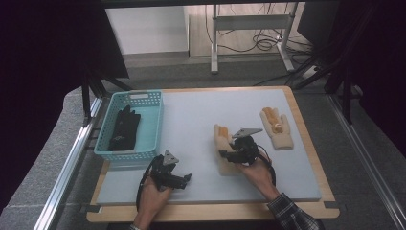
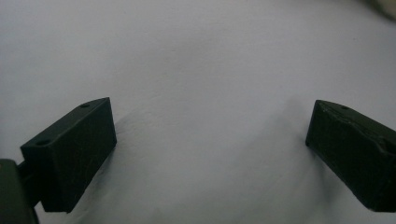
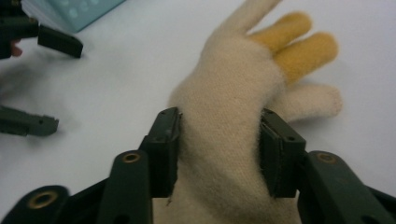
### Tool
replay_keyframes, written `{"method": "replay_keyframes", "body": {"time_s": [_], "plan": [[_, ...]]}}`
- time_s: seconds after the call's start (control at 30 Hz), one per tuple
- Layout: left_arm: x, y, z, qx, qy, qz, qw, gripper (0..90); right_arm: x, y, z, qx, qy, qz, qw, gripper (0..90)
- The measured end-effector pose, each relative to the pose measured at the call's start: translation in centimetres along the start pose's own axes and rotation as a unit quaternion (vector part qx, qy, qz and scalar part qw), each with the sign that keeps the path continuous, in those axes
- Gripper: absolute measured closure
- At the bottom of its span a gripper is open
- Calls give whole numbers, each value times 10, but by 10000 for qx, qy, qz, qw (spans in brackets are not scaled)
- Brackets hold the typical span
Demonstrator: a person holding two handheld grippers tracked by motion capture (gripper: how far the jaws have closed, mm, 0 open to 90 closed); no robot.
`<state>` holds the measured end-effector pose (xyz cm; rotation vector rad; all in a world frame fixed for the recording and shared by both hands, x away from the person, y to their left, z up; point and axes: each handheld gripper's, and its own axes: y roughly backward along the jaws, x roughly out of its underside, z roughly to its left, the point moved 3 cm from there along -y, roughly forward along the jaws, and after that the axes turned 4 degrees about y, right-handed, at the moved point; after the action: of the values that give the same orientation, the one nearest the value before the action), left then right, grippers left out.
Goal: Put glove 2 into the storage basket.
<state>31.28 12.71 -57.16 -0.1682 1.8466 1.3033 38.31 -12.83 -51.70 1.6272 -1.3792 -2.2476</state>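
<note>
Right tongs [image 3: 219,144] clamp a fuzzy cream glove [image 3: 233,107] with yellow fingertips; left tongs [image 2: 210,154] gape, holding nothing.

Right gripper [image 3: 219,149] jaws clamped, left gripper [image 2: 210,149] jaws spread wide

High overhead view, 2 close jaw-level views

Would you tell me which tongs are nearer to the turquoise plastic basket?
Left. The left tongs sit just off the turquoise plastic basket's near corner; the right tongs are farther right, gripping a cream knitted glove.
</note>
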Motion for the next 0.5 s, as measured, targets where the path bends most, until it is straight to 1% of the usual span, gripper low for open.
{"method": "replay_keyframes", "body": {"time_s": [0.03, 0.1, 0.13, 0.17, 0.2, 0.23, 0.27, 0.3, 0.33, 0.37, 0.4, 0.43, 0.5], "plan": [[0, 0, 0, -1, 1, 0, 10000, 21, 7, -6, 7, -82, -8, 54, 10000, 420], [0, 0, 0, -2, -2, 2, 10000, 20, 8, -7, 10, -123, 27, 79, 9999, 356], [0, 0, 0, -2, -2, 2, 10000, 21, 8, -7, 10, -123, 27, 79, 9999, 356], [0, 0, 0, -1, -20, 17, 10000, 21, 7, -5, 10, -133, 57, 45, 9999, 332], [0, 0, 0, -1, -34, 30, 10000, 21, 4, 1, 5, -72, 44, -76, 9999, 314], [0, 0, 0, -3, -1, 1, 10000, 21, 4, 1, 5, -72, 44, -76, 9999, 314], [0, 0, 0, -3, -3, 2, 10000, 20, 2, 6, 1, -41, 10, -143, 9999, 314], [0, 0, 0, -1, 0, 0, 10000, 21, 1, 11, -9, 48, -17, -171, 9998, 356], [0, 0, 0, -2, 0, 0, 10000, 21, 1, 12, -13, 103, 0, -158, 9998, 417], [0, 0, 0, -2, 0, 0, 10000, 20, 1, 12, -13, 103, 0, -158, 9998, 417], [0, 0, 0, -2, -1, 0, 10000, 21, 3, 12, -24, 266, 9, -15, 9996, 558], [0, 0, 0, -2, 0, 0, 10000, 21, 4, 11, -28, 292, -1, 15, 9996, 613], [0, 0, 0, -2, 0, 0, 10000, 20, 7, 6, -35, 315, -43, 92, 9995, 664]]}}
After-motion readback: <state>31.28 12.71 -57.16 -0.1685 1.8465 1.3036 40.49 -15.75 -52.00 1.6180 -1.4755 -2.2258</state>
